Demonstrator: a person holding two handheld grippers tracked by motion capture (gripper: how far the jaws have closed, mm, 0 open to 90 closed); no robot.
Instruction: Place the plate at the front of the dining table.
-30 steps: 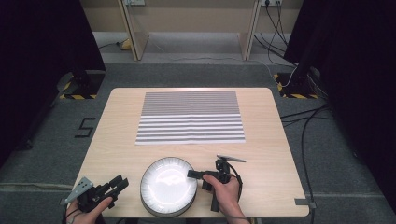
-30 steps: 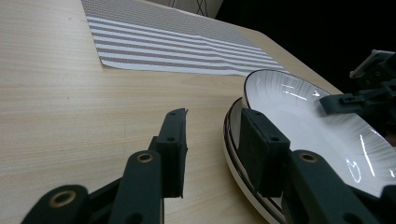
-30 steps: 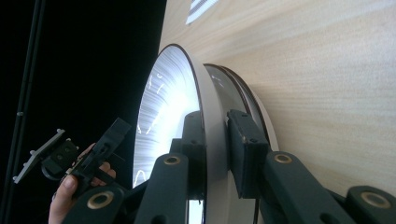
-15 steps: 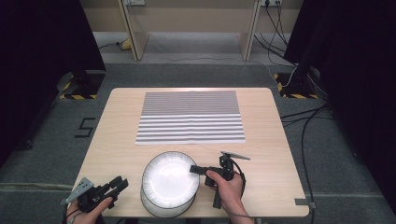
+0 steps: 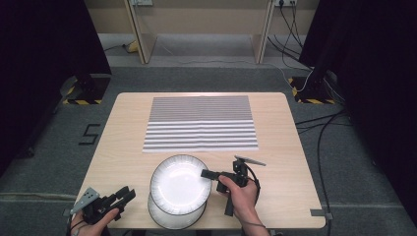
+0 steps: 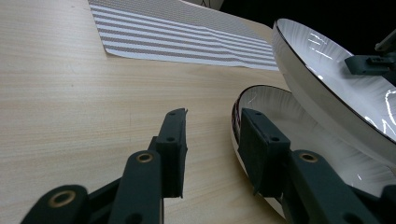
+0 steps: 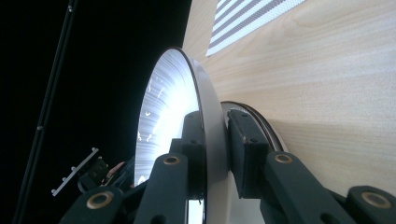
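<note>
Fingers [image 6: 173,140] of the left gripper [image 5: 115,199] stand apart with nothing between them, resting low at the near left corner of the worktop [image 5: 123,142]. Just to their right lies the lower plate [image 6: 299,116], flat on the wood, its rim almost beside one finger. Above it the upper plate [image 5: 179,183] is lifted and tilted, gripped at its right edge by the right gripper [image 5: 210,174], whose fingers [image 7: 245,140] pinch the rim from both sides. The right hand is the one that carries it. The striped mat [image 5: 200,123] lies straight beyond the plate, toward the far side, so I judge the coming move goes forward to it. Compared with a second ago, the upper plate is now raised and shifted off the lower one, while the left gripper has stayed where it was.
</note>
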